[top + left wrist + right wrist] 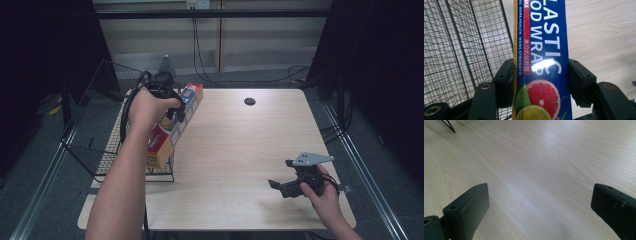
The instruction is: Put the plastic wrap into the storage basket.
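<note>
the left gripper point(541, 82) had clamped the long blue cardboard plastic wrap box point(541, 50), which leaned on the black wire basket's point(90, 125) rim, not yet laid inside. the right gripper point(292, 184) rested wide open, empty, above the pale wooden table point(235, 150).

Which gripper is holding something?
The left gripper: its jaws clamp the blue plastic-wrap box beside the wire basket. The right gripper is open over bare table.
</note>
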Motion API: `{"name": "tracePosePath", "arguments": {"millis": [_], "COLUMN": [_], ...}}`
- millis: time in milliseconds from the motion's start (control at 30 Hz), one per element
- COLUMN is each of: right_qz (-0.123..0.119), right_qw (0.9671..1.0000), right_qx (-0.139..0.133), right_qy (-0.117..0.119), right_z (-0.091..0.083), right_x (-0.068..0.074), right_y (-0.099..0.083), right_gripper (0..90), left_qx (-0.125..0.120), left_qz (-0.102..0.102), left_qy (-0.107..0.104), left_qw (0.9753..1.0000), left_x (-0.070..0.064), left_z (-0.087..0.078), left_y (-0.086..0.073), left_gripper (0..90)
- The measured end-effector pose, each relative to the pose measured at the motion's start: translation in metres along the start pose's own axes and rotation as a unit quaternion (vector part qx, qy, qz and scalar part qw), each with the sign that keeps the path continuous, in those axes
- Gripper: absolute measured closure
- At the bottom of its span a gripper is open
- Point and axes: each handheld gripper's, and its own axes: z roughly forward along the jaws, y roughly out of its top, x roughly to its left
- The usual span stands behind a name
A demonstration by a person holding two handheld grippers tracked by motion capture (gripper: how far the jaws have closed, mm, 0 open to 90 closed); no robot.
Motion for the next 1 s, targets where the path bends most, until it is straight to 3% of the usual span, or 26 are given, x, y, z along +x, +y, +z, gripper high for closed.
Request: {"name": "tracePosePath", "arguments": {"millis": [1000], "right_qz": [0.000], "right_qw": [1.0000], "right_qx": [0.004], "right_qy": [0.001], "right_z": [0.000], "right_x": [0.000], "right_y": [-0.001], "right_gripper": [1.8], "left_qx": [-0.013], "left_qz": [-0.035], "left_qy": [0.019], "left_qw": [0.9991], "left_x": [0.033], "left_z": [-0.039], "left_y": [-0.003], "left_gripper": [44.5]}}
